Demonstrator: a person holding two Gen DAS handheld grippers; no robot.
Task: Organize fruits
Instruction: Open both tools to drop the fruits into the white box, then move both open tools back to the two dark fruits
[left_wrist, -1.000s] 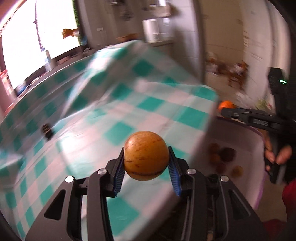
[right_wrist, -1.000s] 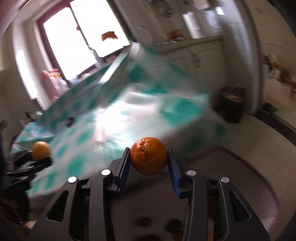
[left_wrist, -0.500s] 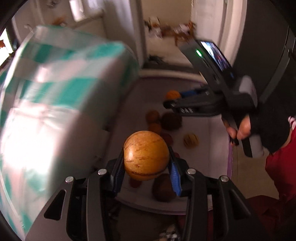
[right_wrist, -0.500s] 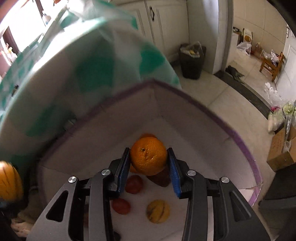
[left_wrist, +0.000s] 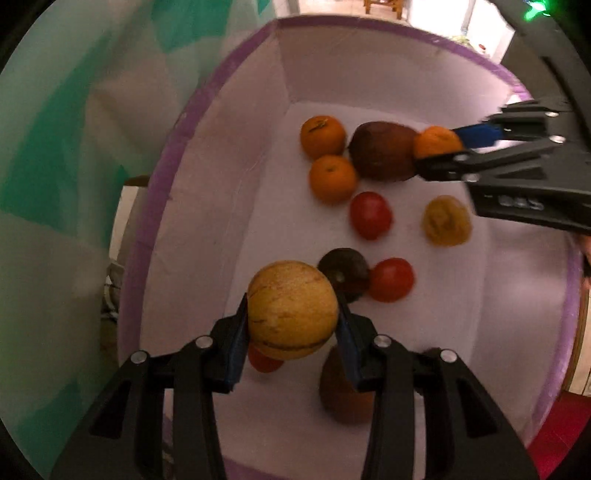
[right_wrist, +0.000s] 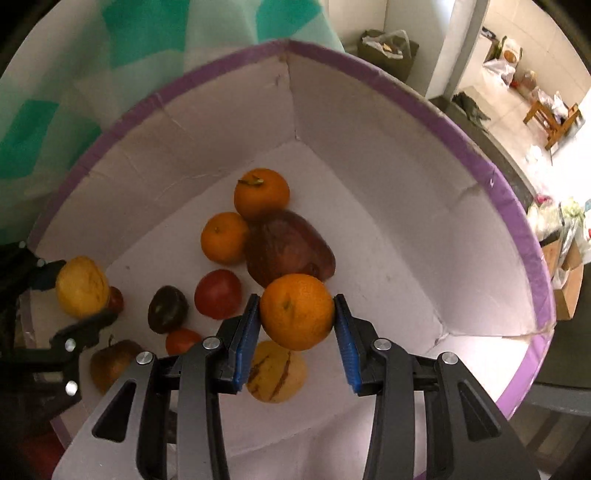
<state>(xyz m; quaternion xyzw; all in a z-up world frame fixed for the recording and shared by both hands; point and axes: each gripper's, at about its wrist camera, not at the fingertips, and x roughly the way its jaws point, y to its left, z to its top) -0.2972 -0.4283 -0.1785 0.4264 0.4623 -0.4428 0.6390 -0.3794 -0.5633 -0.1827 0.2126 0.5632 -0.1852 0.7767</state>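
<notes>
We are holding one fruit in each gripper above the white box with the purple rim (right_wrist: 424, 107). The left gripper (left_wrist: 291, 325) is clamping a round yellow fruit with thin brown stripes (left_wrist: 291, 310) at the lower centre of its own view, and the right gripper (right_wrist: 297, 321) is clamping an orange (right_wrist: 297, 312) at the lower centre of its view. In both, the blue pads (right_wrist: 245, 332) are pressing on the widest part of the fruit, on opposite sides, which we judge is the right place to take hold of a ball shape. On the box floor other fruits are lying: two oranges (right_wrist: 243, 218) touching a big dark red fruit (right_wrist: 288, 251) in the middle of the frame, red tomatoes (right_wrist: 218, 293) lower left of them, and another striped yellow fruit (right_wrist: 277, 373) just under the right gripper. We think both held fruits are light and firm, but the skins look smooth and may slip, and the tomatoes below are probably soft, so dropping from height could bruise them. The green checked cloth (right_wrist: 74, 74) is filling the upper left.
</notes>
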